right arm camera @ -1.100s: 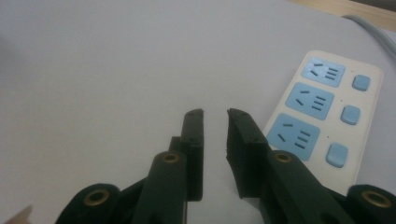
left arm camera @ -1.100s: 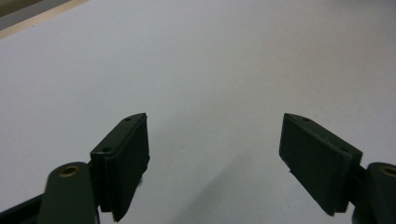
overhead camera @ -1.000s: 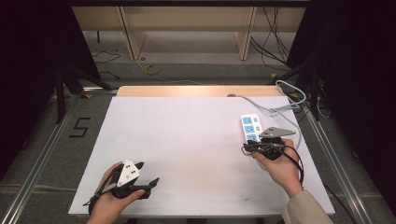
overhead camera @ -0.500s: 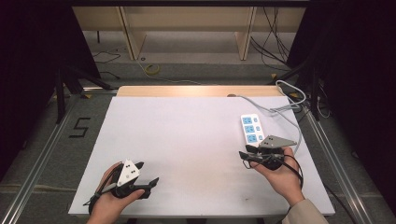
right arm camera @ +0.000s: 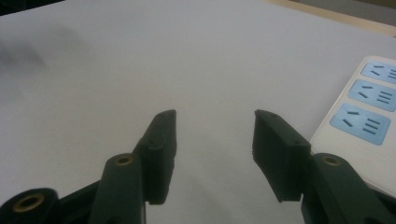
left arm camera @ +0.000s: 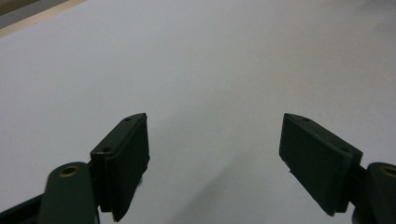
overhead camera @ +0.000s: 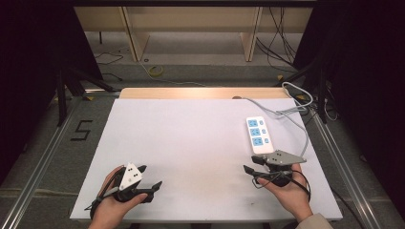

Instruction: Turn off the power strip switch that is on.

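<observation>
**Wide apart: both grippers empty beside a white power strip**

Meanwhile, at a white table (overhead camera: 191, 143), a person holds a two-jaw gripper in each hand, forearms coming in from the near edge. Seen from the high view, the right gripper (overhead camera: 255, 166) sits near the table's right front corner, its grey three-cornered plate on top and its black cable looped around the hand (overhead camera: 285, 191). Its jaws have just been opening and now stand well apart with nothing between them, as the right gripper view confirms: the two black pads (right arm camera: 163, 140) frame only bare table.

Just beyond that gripper lies the power strip (overhead camera: 258, 135), a white bar with three blue socket faces, set lengthwise away from the person on the right side of the table. Its near end is close to the right gripper but not touched by it. In the right gripper view the power strip (right arm camera: 369, 116) lies just to the right of the right-hand jaw, apart from it. Its grey cord (overhead camera: 286, 112) runs from the far end, curling off the table's right rear corner.

Near the left front corner, the left gripper (overhead camera: 152, 187) rests low over the table in the other hand (overhead camera: 114, 207), well apart from the strip. Its jaws are also spread wide, holding nothing, with plain white table between the pads (left arm camera: 126, 158).
</observation>
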A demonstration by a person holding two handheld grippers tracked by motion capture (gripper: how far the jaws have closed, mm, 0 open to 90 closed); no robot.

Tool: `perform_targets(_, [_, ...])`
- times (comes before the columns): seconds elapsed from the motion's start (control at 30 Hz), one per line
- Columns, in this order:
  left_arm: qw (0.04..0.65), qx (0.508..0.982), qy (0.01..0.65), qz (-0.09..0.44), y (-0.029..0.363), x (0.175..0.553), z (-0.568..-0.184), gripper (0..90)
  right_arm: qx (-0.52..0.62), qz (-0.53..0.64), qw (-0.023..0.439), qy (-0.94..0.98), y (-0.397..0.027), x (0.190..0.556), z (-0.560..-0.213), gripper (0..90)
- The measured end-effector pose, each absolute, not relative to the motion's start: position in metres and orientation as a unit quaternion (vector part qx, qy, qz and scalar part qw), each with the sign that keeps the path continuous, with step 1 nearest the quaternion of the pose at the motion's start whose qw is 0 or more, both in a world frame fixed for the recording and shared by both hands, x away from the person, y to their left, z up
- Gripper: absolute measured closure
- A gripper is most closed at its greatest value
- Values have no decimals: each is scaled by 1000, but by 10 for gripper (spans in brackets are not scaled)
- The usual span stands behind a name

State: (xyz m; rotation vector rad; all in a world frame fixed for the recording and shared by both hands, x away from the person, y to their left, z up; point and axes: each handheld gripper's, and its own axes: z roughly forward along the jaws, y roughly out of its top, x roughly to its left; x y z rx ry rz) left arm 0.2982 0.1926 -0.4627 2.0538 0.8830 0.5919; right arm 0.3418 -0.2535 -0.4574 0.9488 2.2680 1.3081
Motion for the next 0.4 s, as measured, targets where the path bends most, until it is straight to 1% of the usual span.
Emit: perform_targets(0.4, [403, 813, 350, 234, 193, 298, -463, 242, 345, 490, 185, 779, -260, 331, -463, 436])
